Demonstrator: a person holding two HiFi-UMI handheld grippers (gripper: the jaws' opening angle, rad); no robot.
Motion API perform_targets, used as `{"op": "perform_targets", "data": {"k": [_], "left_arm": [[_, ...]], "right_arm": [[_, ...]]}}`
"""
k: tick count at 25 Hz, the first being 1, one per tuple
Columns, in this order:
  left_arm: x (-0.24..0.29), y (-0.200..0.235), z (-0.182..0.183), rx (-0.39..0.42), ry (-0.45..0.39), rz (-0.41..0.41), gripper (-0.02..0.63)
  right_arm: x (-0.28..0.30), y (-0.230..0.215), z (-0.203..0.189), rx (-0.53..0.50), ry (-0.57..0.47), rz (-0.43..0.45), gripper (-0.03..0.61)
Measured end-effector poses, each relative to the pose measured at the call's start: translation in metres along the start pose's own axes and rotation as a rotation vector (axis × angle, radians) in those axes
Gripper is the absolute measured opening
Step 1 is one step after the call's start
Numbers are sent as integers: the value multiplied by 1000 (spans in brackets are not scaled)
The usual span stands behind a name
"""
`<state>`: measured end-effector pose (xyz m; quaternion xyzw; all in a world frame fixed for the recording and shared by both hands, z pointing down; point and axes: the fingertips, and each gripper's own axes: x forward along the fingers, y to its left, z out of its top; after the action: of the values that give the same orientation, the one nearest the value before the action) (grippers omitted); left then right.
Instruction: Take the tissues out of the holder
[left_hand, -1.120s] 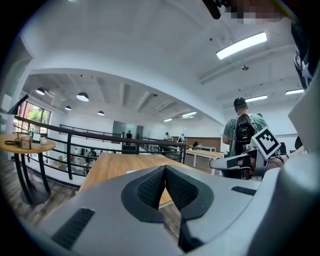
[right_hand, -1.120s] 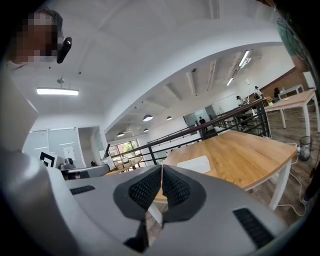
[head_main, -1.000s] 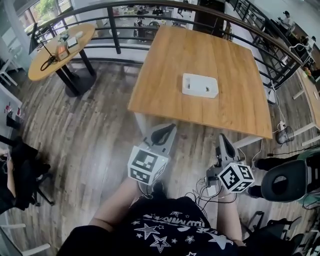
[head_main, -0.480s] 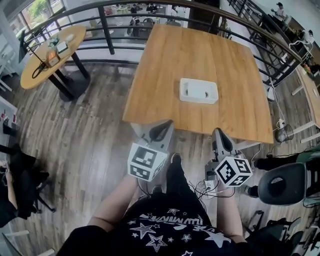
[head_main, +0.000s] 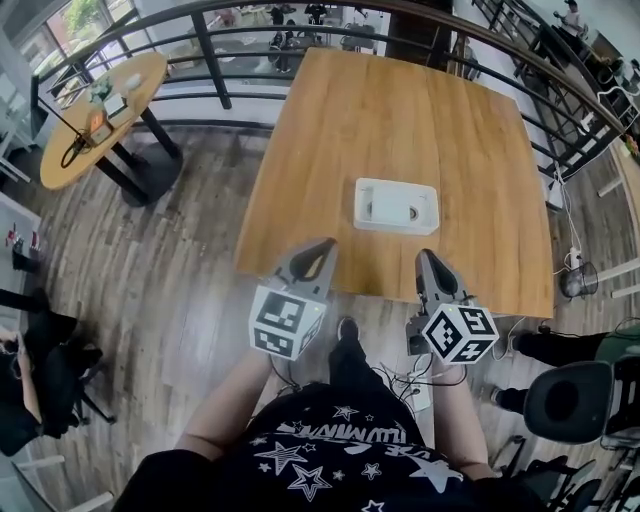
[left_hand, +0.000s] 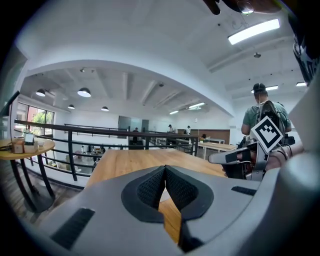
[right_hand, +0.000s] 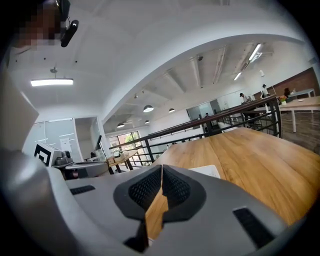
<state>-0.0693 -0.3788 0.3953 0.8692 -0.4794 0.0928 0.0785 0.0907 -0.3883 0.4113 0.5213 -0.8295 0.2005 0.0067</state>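
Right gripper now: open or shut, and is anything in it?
Shut and empty: the right gripper shows its pads touching at the tips, with nothing between them.

Square wooden table (head_main: 400, 120), white tissue holder (head_main: 396, 205) toward its near edge

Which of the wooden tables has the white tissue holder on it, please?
The large square table, straight ahead: the white tissue holder sits near its close edge. The small round table to the left carries only small clutter.
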Motion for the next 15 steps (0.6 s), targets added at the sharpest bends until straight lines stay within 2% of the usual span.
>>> {"op": "perform_targets", "data": {"k": [6,15], "left_arm": [[64,18,3,-10,35,43,11],[133,41,1,-5,64,96,11]], "right_arm": [[54,-42,10,10,67,25,15],[122,-84,-1,28,197,89,17]]}}
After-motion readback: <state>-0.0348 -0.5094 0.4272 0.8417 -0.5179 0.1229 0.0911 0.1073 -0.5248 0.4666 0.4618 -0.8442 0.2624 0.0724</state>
